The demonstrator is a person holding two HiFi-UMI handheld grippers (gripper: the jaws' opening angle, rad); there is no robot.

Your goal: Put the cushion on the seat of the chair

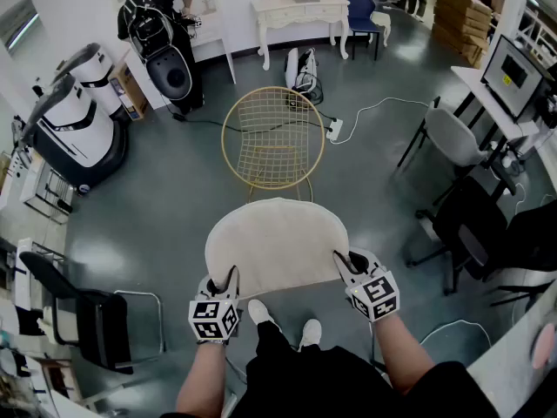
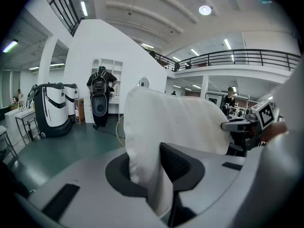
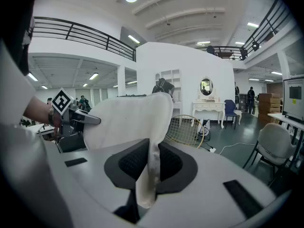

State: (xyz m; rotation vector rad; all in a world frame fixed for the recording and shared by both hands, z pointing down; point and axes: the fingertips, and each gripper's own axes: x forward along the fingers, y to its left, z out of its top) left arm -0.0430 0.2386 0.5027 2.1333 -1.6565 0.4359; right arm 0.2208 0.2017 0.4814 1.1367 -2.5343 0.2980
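Grey-green floor (image 1: 174,207) of an open hall, a white dressing table (image 1: 300,11) against the far wall. The gold wire chair (image 1: 272,138) stands mid-floor, a white power strip (image 1: 333,129) lying just right of it. I hold the cream cushion (image 1: 277,246) in the air on the near side of the chair, its far edge just short of the chair's front rim in the head view, not yet over the seat. Left gripper (image 1: 223,281) pinches the near-left edge, and its own view shows the jaws narrow, with a thick fold of cushion squeezed between the pads. Right gripper (image 1: 348,264) pinches the near-right edge, jaws nearly together on a thin flap of fabric that hangs down between them. Key relation: the cushion's long axis runs left to right between the two grippers, and the seat lies straight ahead, beyond the far edge. Both hands sit about equally far from the chair, so neither leads. My judgement: the next move is a level carry forward with both hands together, then a lowering onto the mesh seat. Risk: the right grip looks shallow, so that corner may slip.
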